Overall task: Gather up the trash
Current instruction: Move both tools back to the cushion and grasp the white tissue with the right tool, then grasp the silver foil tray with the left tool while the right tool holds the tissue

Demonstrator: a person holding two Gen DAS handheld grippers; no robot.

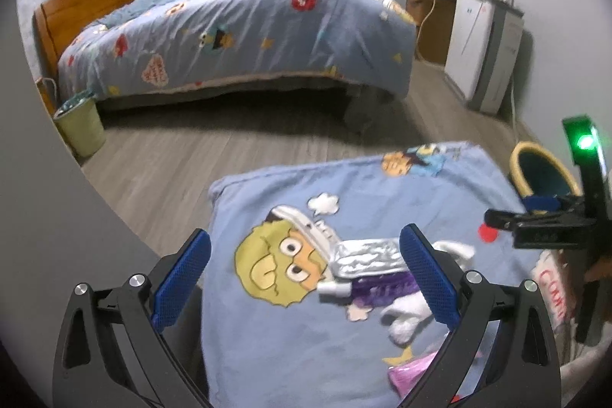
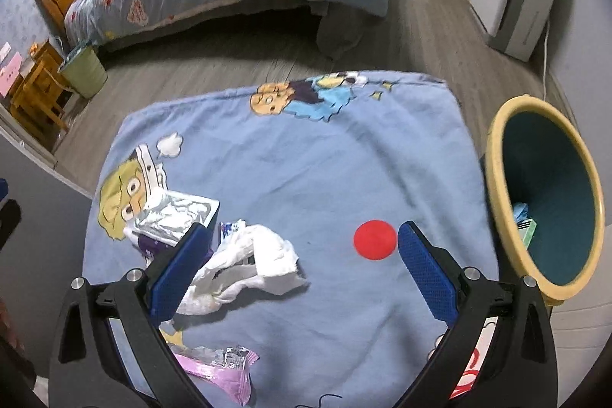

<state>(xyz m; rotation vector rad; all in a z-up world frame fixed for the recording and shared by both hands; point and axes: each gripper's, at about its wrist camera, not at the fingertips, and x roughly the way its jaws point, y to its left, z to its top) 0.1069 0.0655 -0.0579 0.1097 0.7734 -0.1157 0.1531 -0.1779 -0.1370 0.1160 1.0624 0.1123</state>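
Both tongs, left (image 1: 306, 278) and right (image 2: 302, 270), gape apart and empty; the crumpled tissue (image 2: 248, 262) lies between the right one's fingers, nearer it.

left hand-held gripper (image 1: 306, 278) spread, right hand-held gripper (image 2: 306, 270) spread

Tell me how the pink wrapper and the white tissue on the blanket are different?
The pink wrapper is shiny plastic with a silvery torn end, while the white tissue is soft, matte paper. The wrapper lies fairly flat and long; the tissue is crumpled and bunched up. The wrapper sits nearest the camera, below the right claw, while the tissue lies between that claw's fingers, touching the left one. Both are trash lying loose on the blue blanket, not yet picked up.
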